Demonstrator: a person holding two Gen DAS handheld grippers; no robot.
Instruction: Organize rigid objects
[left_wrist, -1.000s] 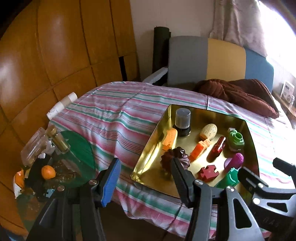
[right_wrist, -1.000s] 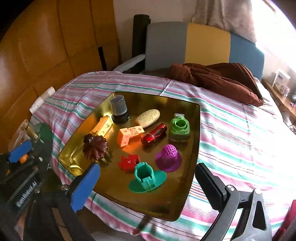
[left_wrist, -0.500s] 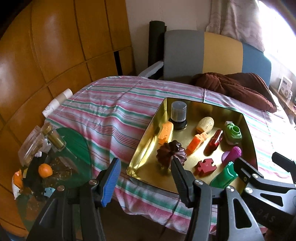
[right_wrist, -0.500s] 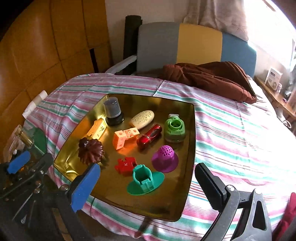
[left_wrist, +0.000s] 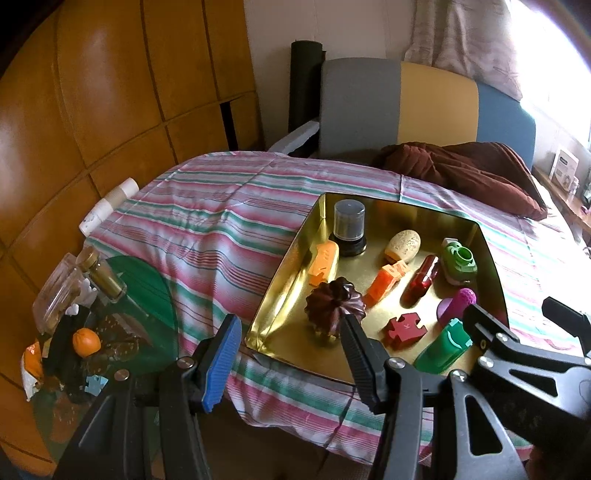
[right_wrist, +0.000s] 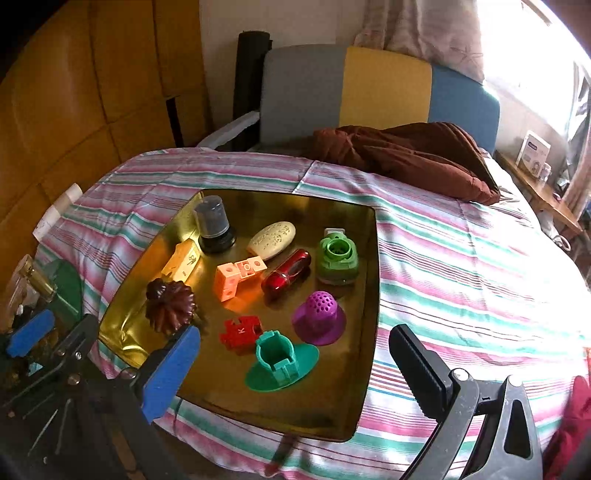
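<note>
The left tool stands wide open and holds nothing; its fingers hang in the air before the near left corner of the gold tray. The right tool is also wide open and empty, and it hangs over the near edge of the same tray.

The tray lies on a bed with a striped cover. All the small rigid things are inside it: a brown fluted mould, a red puzzle piece, a teal holder with a flat base, a purple perforated cone, a dark red capsule, orange cubes joined together, a yellow-orange block, a cream oval piece, a green round-topped piece and a dark cylinder with a clear cap. They stand apart from each other, in no clear rows.

I judge that the scene fits two stages: the things were gathered into the tray and the work is near its end, or they wait there to be sorted. The pictures do not settle which one. Any grasp would need the fingers to come down between close neighbours without pushing them.

For writing, the puzzle piece shows the letter "K". The cubes, the block and the oval piece carry marks, but they are too small to read.
</note>
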